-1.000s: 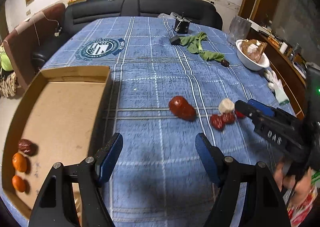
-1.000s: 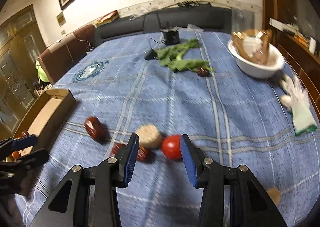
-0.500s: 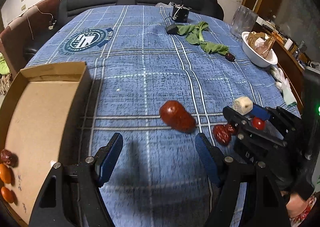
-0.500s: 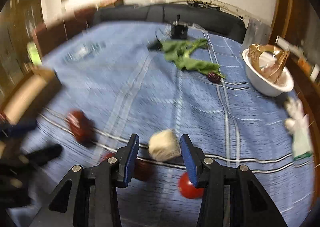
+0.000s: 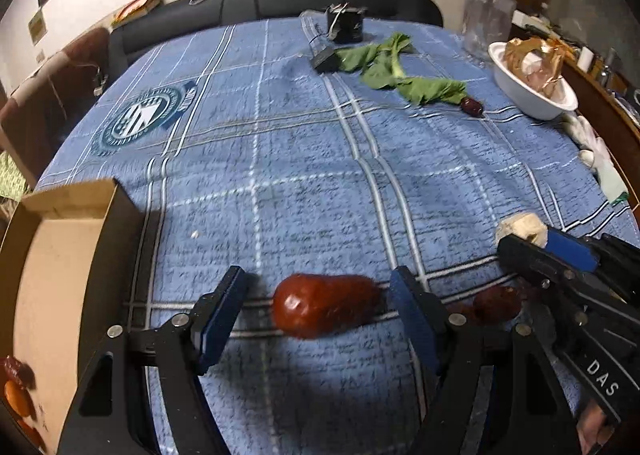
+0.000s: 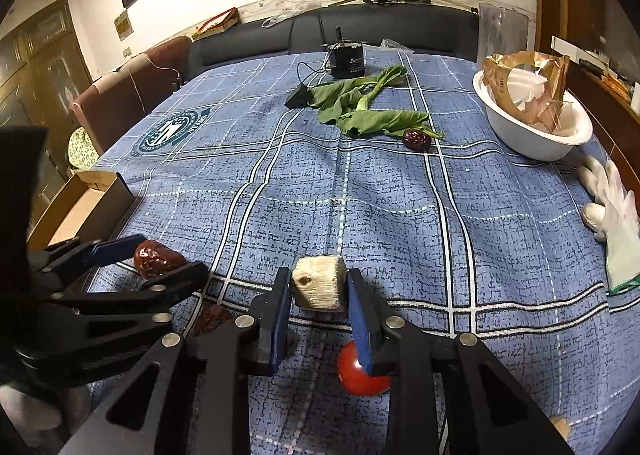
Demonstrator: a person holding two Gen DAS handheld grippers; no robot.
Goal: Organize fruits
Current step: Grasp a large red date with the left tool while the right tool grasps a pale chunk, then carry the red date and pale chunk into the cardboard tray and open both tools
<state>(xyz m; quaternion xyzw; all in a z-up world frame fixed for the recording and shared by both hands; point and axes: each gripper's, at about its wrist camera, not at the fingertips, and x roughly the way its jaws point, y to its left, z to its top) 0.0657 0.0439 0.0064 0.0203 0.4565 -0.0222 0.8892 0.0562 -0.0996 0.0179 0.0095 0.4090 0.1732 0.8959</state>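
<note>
The left gripper (image 5: 316, 307) now straddles the large red date (image 5: 326, 309) on the blue plaid table (image 5: 300, 159). A second ago that date lay well ahead of it, out in the open cloth. Its jaws have just been closing, yet they are apart: the date lies between them, with a gap on the left side, and whether the right pad touches it cannot be told.

The right gripper (image 6: 320, 295) has its jaws clamped on the pale cut piece (image 6: 319, 287), both blue pads pressed against its sides. They have just been closing; a second ago they stood wider, with this piece off to the left and the small red tomato (image 6: 362, 371) between them. The tomato now sits on the cloth under the right-hand pad, closer to the camera.

Two smaller dates (image 5: 494, 303) lie between the grippers, partly hidden by the black arms. The cardboard box (image 5: 60, 283) stands at the table's left edge, farther to the side of the left view than before, and holds a dark date (image 5: 14, 371) and orange fruits (image 5: 18, 399) at its near end. Far across the table are green leaves (image 6: 368, 111), one more date (image 6: 416, 139) beside them, a white bowl (image 6: 532, 135) and a white glove (image 6: 612, 211).
</note>
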